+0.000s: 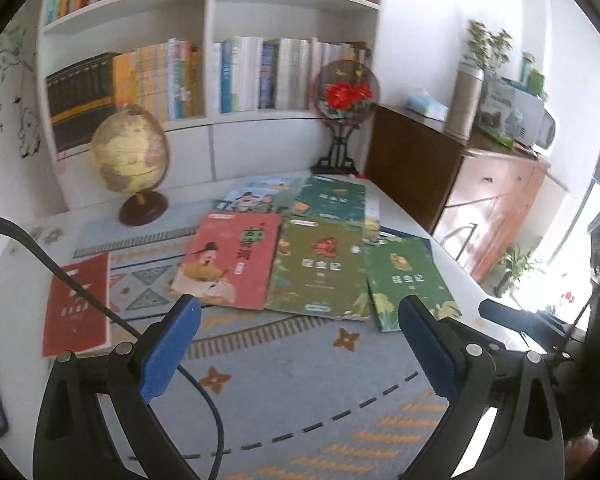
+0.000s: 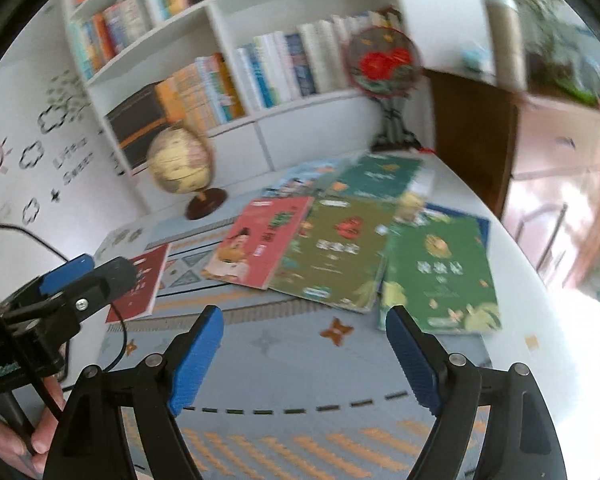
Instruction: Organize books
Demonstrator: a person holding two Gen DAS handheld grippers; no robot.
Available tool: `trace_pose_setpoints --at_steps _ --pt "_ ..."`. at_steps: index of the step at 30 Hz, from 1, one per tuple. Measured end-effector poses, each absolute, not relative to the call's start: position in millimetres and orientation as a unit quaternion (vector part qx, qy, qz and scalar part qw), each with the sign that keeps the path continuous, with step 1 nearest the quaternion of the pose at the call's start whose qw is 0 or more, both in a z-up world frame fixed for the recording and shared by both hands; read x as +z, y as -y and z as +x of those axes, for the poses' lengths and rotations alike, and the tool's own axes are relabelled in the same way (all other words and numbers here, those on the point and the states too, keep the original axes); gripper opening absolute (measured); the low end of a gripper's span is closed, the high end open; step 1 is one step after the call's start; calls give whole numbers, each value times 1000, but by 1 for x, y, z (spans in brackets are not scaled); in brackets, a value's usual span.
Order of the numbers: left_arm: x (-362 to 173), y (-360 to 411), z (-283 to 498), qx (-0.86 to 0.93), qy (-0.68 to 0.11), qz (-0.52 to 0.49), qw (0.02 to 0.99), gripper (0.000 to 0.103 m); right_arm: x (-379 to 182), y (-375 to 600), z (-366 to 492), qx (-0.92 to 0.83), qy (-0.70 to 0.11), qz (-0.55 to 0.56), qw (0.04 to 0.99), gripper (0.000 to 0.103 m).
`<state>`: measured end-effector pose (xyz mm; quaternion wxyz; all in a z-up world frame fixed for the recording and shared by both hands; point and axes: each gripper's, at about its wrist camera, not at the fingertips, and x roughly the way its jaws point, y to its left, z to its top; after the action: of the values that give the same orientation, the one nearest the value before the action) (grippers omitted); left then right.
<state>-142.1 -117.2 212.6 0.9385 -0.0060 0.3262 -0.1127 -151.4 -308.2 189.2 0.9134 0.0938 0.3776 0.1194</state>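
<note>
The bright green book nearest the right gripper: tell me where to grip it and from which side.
Probably best to take the bright green book by its near bottom edge, coming in low from the front. It lies flat on the mat, its far and left edges lapping the other books, while that edge faces the open right gripper with nothing between.

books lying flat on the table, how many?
6 visible: dark red book alone at left, pink book, olive book, bright green book, teal book and illustrated book behind. Another may hide beneath.
</note>
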Motion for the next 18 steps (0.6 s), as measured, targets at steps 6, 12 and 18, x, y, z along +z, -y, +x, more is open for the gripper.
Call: trace_pose_setpoints --at_steps 6,12,18 --pt "199 134 -106 -154 -346 -9 926 99 173 349 -136 70 -397 132 906 82" --pt "180 113 -61 -129 -374 -14 918 99 169 351 -102 62 -408 135 901 82" --pt "153 62 -5 -75 -402 13 912 99 151 299 -34 115 -430 114 888 82"
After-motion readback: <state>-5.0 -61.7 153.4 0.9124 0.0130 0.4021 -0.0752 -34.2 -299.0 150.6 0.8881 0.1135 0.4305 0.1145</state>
